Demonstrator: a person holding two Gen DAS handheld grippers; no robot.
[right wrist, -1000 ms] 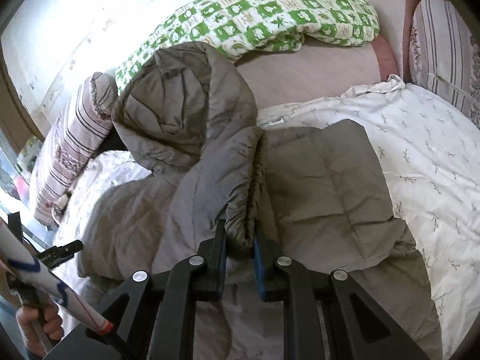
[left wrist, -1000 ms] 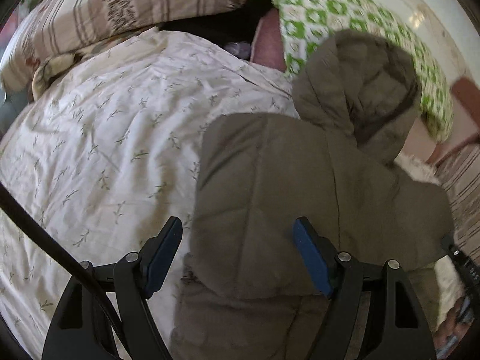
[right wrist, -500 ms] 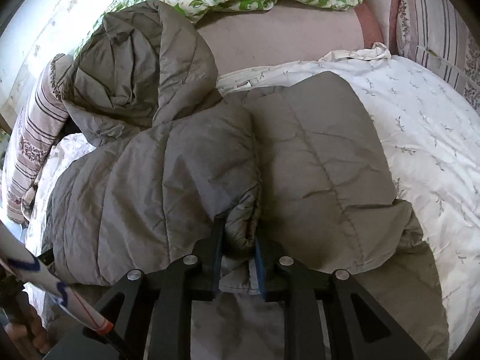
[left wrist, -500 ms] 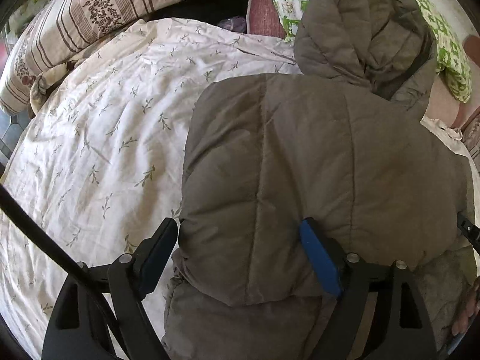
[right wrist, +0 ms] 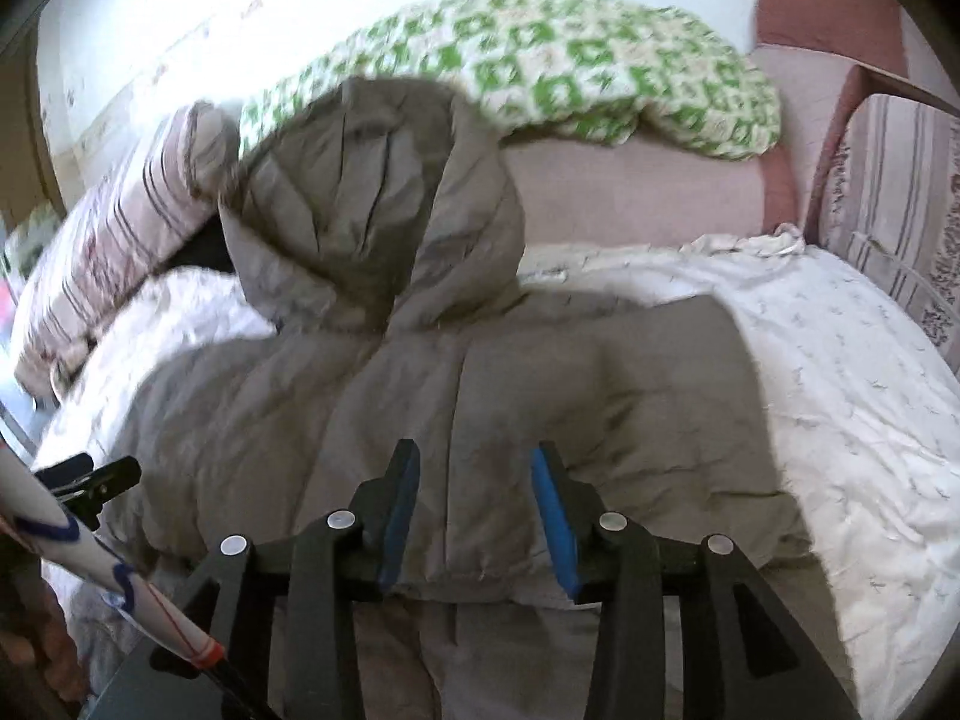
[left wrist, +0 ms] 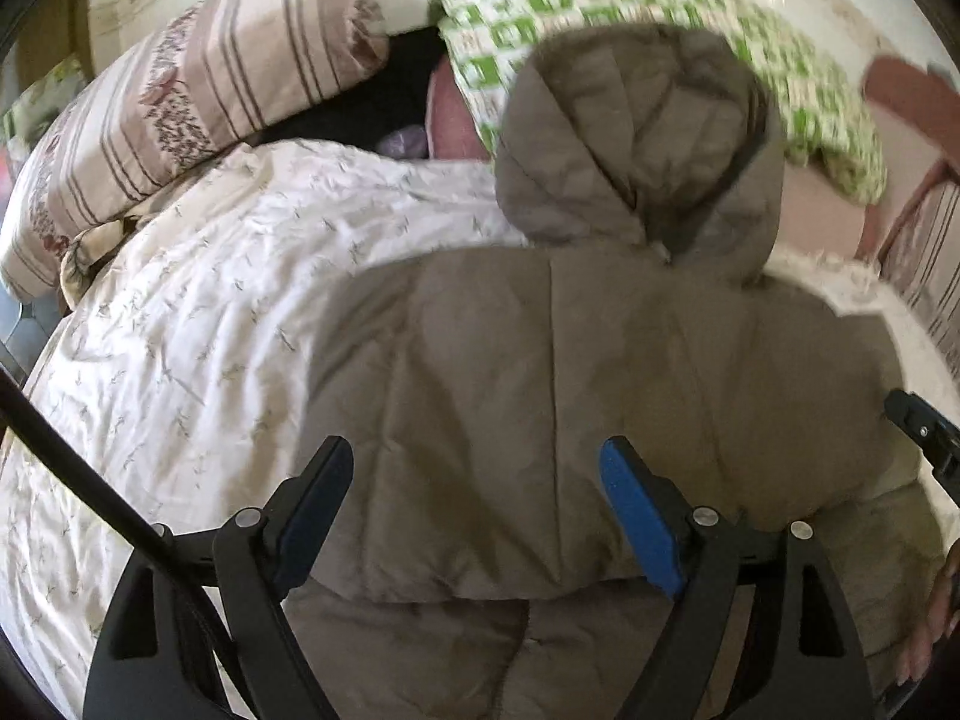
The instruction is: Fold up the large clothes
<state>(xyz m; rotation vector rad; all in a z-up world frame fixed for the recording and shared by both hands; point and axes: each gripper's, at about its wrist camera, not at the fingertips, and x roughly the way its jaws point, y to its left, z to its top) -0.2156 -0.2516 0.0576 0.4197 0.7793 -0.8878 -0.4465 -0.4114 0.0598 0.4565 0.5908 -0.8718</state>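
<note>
Right wrist view gives you the clearest read on progress: the grey puffer jacket (right wrist: 480, 396) lies on the bed (right wrist: 840, 420), on the white leaf-print sheet, with both sides already folded in so the body makes a fairly tidy block and no sleeve sticks out to either side. Your right claw (right wrist: 474, 498) has just been opening; its blue pads now stand apart on either side of the near folded edge, with jacket fabric in the gap but neither pad pressing on it, so I judge that fold as set down and let go. From the left wrist view, your left claw (left wrist: 480, 510) is spread wide over the near part of the jacket (left wrist: 570, 390) and has hold of nothing. What is left, as far as you can see here: the hood (right wrist: 372, 204) is unfolded, puffed up beyond the collar toward the green checked quilt (right wrist: 600, 72), and the lower part of the jacket runs out of sight under both claws, so you cannot tell how much hem remains to bring up. I would put you past halfway, with the hood tuck and a lengthwise fold to come. Striped pillows (left wrist: 192, 96) sit at the bed's far corners, clear of the work.
</note>
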